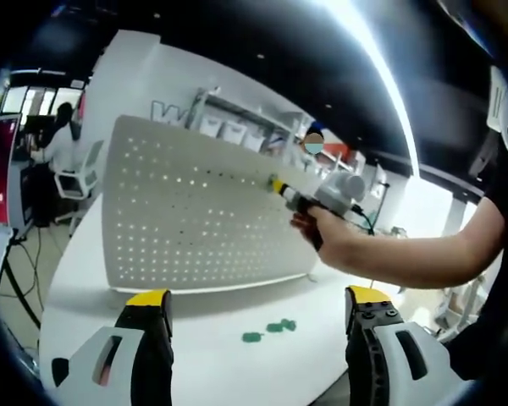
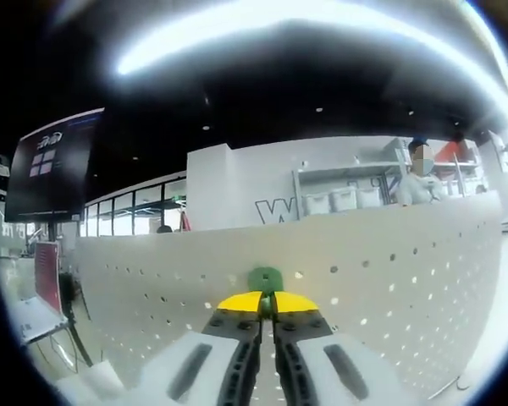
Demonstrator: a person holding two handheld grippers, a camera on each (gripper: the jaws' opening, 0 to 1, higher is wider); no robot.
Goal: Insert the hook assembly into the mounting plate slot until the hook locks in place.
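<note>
Two grippers work at a white pegboard (image 1: 195, 211) that stands upright on a white table (image 1: 229, 313). The right gripper (image 2: 267, 303) has its yellow-tipped jaws pressed together on a small green hook (image 2: 265, 278), held right against the board's face, apparently so the hook's back can find a hole; in the left gripper view that gripper (image 1: 281, 191) sits high on the board's right side, in a person's hand (image 1: 317, 228). Whether the hook has entered a hole or merely touches the surface cannot be told, since the jaws cover its lower part and its back faces the board. The left gripper (image 1: 258, 309) hangs back above the table with its jaws wide apart, gripping nothing, probably kept clear so the board and spares stay in sight. A few more green pieces (image 1: 271, 330) lie on the table before the board; they are too small and blurred to make out their shape.
</note>
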